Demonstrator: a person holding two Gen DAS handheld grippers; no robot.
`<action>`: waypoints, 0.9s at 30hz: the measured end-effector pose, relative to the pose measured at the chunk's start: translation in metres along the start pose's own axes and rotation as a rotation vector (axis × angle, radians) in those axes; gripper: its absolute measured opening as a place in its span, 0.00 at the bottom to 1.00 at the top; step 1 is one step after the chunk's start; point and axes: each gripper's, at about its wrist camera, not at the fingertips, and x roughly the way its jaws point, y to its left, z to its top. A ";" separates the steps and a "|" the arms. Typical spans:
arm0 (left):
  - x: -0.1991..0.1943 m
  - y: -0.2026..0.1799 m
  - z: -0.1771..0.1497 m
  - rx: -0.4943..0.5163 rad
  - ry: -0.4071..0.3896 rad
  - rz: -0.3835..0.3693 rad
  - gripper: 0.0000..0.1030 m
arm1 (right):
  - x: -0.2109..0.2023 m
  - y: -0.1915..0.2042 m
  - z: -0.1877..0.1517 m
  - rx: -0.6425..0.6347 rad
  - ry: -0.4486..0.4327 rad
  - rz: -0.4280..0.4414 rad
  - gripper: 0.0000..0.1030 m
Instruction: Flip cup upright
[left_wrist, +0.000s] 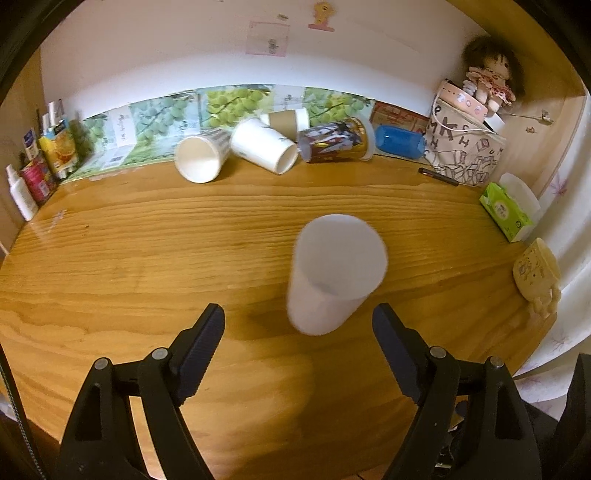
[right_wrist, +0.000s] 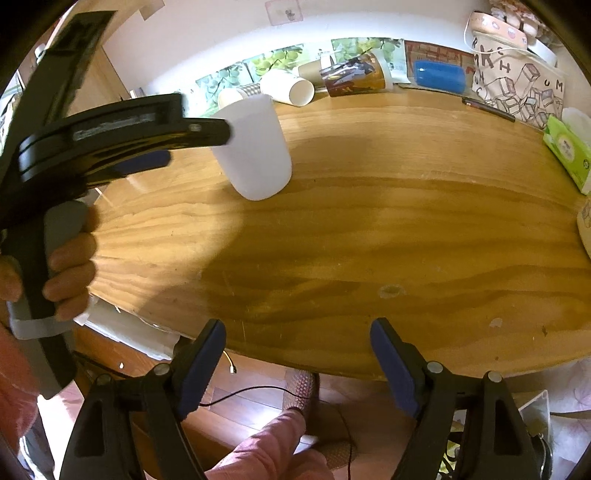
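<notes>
Left gripper (left_wrist: 297, 326): jaws spread wide, holding nothing, hovering just short of the white cup (left_wrist: 334, 273). Right gripper (right_wrist: 297, 341): jaws likewise apart and empty, hanging over the near edge of the table (right_wrist: 406, 221), well away from the cup.

Table: varnished wood. Along its back edge lie several tipped cups, among them a paper cup (left_wrist: 264, 145) and a printed cup (left_wrist: 334, 140).

White cup stands alone mid-table. Its mouth appears to face up, seen from the left wrist view; motion blur prevents certainty. From the right wrist view it looks tapered, narrower at the base.

Handling judgement: thin plastic or paper, very light, walls likely flex and slip under a hard pinch; easily knocked over. Best purchase: mid-wall, pads on opposite sides, gentle squeeze, not the rim.
</notes>
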 end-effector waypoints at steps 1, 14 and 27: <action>-0.003 0.005 -0.001 -0.002 0.002 0.005 0.82 | 0.001 0.001 -0.001 0.000 0.009 -0.002 0.80; -0.022 0.058 -0.006 -0.090 0.139 0.088 0.82 | 0.005 0.022 0.019 0.012 0.073 -0.021 0.81; -0.060 0.104 0.029 -0.248 0.144 0.069 0.82 | -0.033 0.048 0.074 0.045 0.041 -0.070 0.83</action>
